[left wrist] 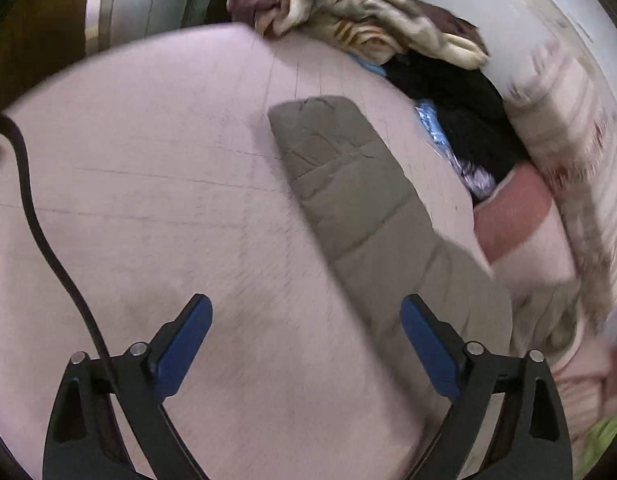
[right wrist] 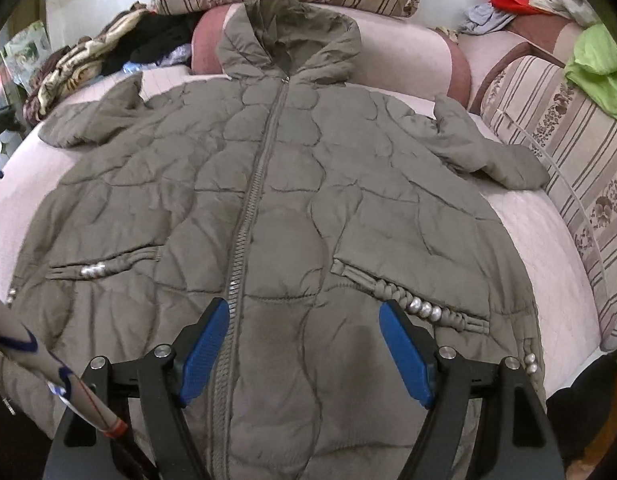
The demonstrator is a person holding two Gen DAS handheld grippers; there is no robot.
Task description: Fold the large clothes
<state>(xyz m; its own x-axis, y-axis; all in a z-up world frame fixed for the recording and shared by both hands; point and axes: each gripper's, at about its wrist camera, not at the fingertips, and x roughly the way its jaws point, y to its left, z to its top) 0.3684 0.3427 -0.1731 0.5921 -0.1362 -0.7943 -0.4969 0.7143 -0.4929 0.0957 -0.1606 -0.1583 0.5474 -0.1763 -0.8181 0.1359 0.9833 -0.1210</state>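
So the big puffy jacket [right wrist: 276, 208] is spread flat, zipped, across the pink bed [right wrist: 548, 248], filling the middle of the right wrist view, hood toward the top. Right tool [right wrist: 304, 344] hangs over the hem, spread wide, gripping nothing. Left tool [left wrist: 306, 344] is also released, over bare bed at the bottom of its frame, with one sleeve [left wrist: 348, 184] running up toward the middle. Risk imo: the slick padding slips out of a shallow pinch, or the sleeve springs back unfolded. The left view is blurry too, so aiming at the cuff could miss.
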